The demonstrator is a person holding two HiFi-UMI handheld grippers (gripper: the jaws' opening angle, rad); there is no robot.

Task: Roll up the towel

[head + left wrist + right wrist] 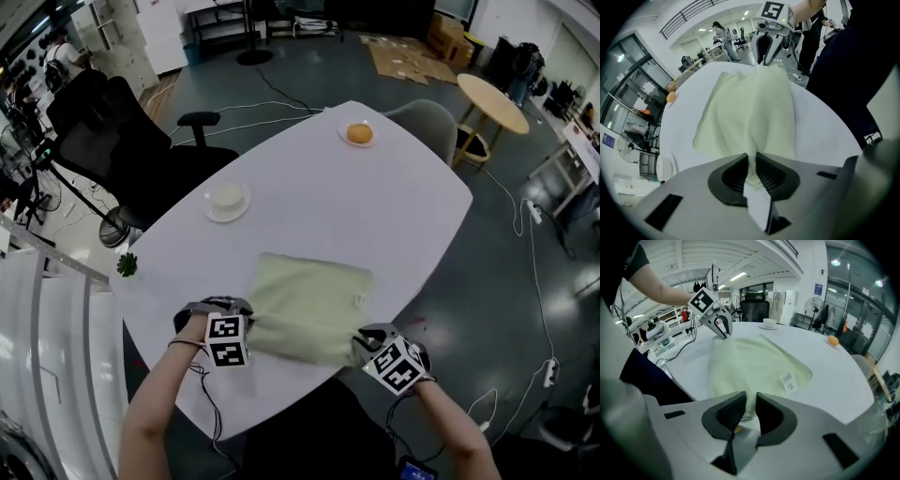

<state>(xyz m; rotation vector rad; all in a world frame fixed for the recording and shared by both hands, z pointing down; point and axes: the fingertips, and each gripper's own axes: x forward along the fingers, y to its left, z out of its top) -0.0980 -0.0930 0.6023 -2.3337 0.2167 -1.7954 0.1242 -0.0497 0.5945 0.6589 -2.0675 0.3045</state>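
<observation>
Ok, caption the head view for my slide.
Left claw and right claw pinch the near corners of the towel on the white table.

No words can be read. The white tag (pixel 787 380) on the towel (pixel 754 359) has print too tiny to read. The blue sign (pixel 819 288), upper right, is blurry.

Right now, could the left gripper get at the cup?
Probably not yet. The left gripper is shut on a near corner of the towel, so it would have to let go first. Otherwise the way looks free: only bare table lies between it and the cup.
</observation>
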